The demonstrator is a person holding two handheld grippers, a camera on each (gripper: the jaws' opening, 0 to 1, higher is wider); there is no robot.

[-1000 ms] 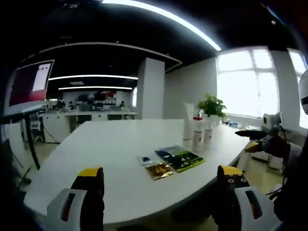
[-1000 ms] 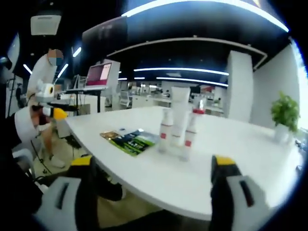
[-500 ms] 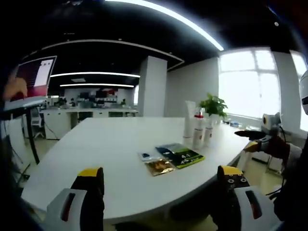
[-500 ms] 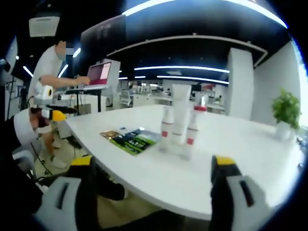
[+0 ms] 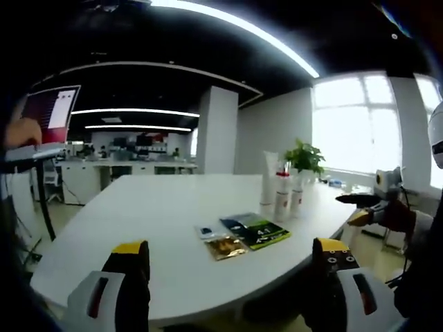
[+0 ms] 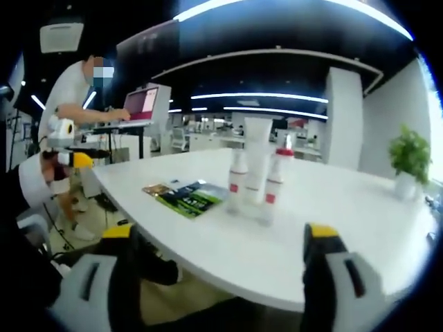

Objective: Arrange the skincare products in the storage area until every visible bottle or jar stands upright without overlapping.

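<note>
1. In the left gripper view, the left gripper hung off the near edge of the white worktop, its jaws wide apart and holding nothing.
2. In the right gripper view, the right gripper likewise stood off the worktop's near edge, jaws spread and empty.
3. A few flat packets lay on the worktop a short way in from the edge; in the right gripper view, the packets sat just to one side of the bottles.
4. Beyond the packets, three containers stood upright close together: two white bottles with red bands and a taller white tube behind them. In the left gripper view, the bottles stood near the worktop's far edge.
5. A potted plant stood farther back on the worktop.
6. A person stood at a laptop on a stand past the worktop's end.
7. The right gripper showed at the side of the left gripper view.
</note>
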